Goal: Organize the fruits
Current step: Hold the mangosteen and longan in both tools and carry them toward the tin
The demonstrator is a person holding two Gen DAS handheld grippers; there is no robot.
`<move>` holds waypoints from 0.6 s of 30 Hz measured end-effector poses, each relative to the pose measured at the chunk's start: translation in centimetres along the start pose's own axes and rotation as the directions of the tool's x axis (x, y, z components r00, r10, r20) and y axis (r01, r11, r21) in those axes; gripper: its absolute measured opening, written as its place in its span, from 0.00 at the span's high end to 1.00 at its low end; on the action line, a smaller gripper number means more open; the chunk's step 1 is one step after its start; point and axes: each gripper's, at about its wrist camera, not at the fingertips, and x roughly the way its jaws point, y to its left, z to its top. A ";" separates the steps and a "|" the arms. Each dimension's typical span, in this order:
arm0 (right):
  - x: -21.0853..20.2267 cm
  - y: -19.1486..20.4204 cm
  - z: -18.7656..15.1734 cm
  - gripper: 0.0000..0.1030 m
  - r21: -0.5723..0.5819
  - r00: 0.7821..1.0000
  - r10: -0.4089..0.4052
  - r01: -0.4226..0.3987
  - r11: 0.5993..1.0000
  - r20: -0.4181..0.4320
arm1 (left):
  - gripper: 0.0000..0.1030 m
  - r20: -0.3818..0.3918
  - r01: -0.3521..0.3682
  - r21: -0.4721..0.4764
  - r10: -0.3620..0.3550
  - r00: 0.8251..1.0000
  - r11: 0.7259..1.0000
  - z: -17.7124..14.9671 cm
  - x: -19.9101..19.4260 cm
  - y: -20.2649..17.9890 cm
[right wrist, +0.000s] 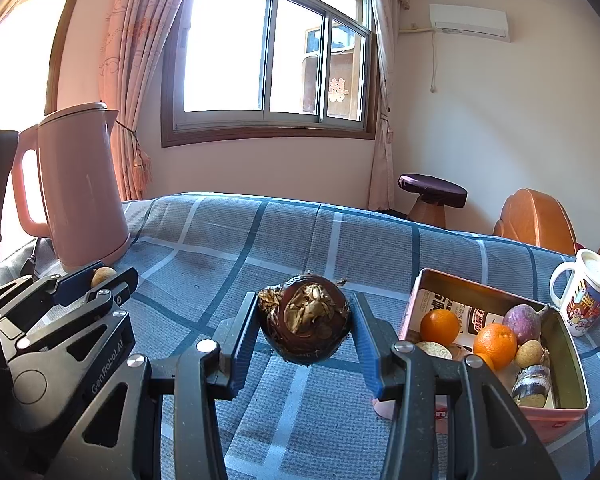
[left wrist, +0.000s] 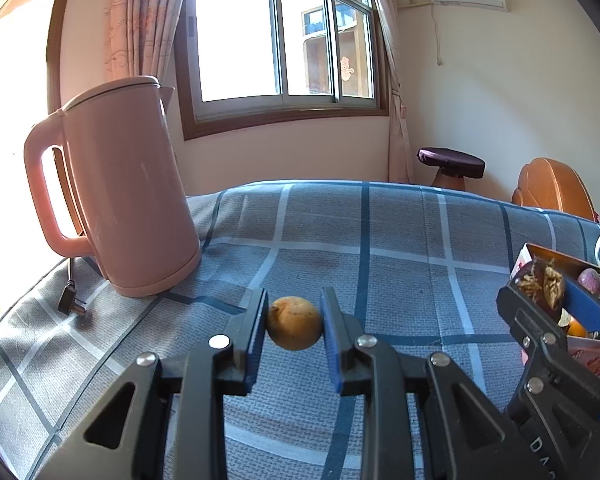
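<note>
My left gripper [left wrist: 294, 322] is shut on a small round tan fruit [left wrist: 295, 322], held above the blue checked tablecloth [left wrist: 400, 240]. My right gripper [right wrist: 305, 320] is shut on a dark brown bulb-like fruit [right wrist: 305, 320] with dry husk on top. In the left wrist view the right gripper [left wrist: 550, 300] shows at the right edge with that brown fruit [left wrist: 540, 290]. The right wrist view has the left gripper [right wrist: 100, 280] at the far left with the tan fruit [right wrist: 102, 275]. A metal tin [right wrist: 572, 364] to the right holds two oranges [right wrist: 495, 345], a purple root and other pieces.
A pink electric kettle [left wrist: 124, 200] stands at the back left, its cord and plug [left wrist: 72, 304] lying on the cloth. A white printed mug [right wrist: 584, 292] sits behind the tin. A stool [right wrist: 432, 196] and wooden chair [right wrist: 536, 220] stand beyond the table's far edge.
</note>
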 end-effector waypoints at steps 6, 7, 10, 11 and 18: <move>0.0 0.0 0.0 0.54 -0.001 1.000 -0.001 0.001 1.000 0.000 | 0.73 -0.005 0.004 -0.005 -0.004 1.000 1.000 0.0 0.0 -0.1; 0.0 0.0 0.0 0.54 -0.001 1.000 -0.001 0.001 1.000 0.000 | 0.73 -0.005 0.004 -0.005 -0.004 1.000 1.000 0.0 0.0 0.0; 0.0 0.0 0.0 0.54 -0.002 1.000 -0.002 0.002 1.000 0.000 | 0.73 -0.004 0.002 -0.002 -0.002 1.000 1.000 0.0 0.0 -0.1; 0.0 0.0 0.0 0.54 -0.002 1.000 -0.002 0.002 1.000 0.001 | 0.73 -0.004 0.003 -0.003 -0.003 1.000 1.000 0.0 0.0 -0.1; -0.4 -0.6 -0.1 0.54 -0.006 1.000 -0.008 0.008 1.000 0.003 | 0.73 -0.006 0.010 0.003 -0.010 1.000 1.000 -0.1 -0.2 -0.5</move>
